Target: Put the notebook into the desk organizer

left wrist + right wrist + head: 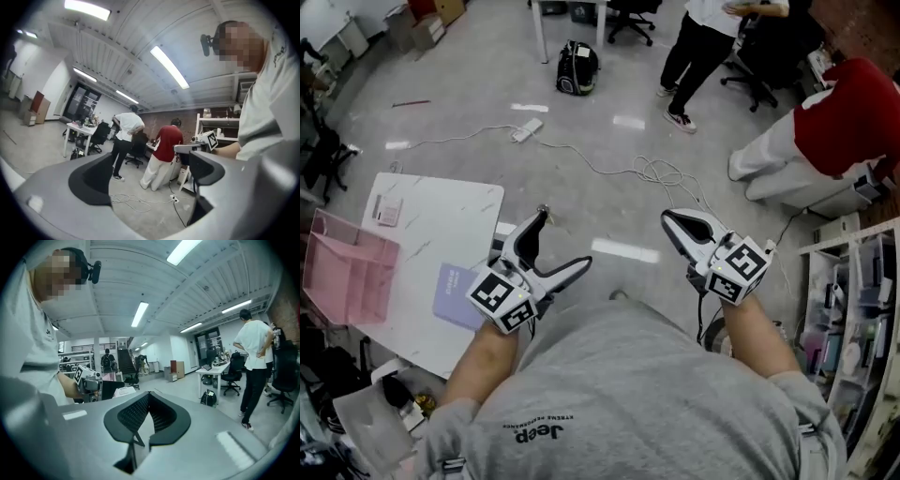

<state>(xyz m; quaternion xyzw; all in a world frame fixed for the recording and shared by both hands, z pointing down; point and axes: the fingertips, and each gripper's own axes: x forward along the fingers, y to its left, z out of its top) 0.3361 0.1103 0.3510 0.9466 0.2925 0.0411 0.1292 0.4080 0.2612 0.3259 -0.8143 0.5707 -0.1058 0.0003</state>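
At the far left a translucent pink desk organizer sits on the white tabletop. Right of it and apart, the lavender notebook lies flat, closed. The left gripper has its jaws spread, empty. The right gripper has its jaws pressed together.

Indoor, bright, even light from overhead ceiling strips, blown out white. Head view: white glare patches on glossy floor; shadows soft and faint; mild bending at edges. Both gripper views: strong fisheye, dark round vignette in corners, straight lines bowed. Close to lens, left gripper soft and smeared; right gripper sharper, pad texture readable. Background fairly sharp.
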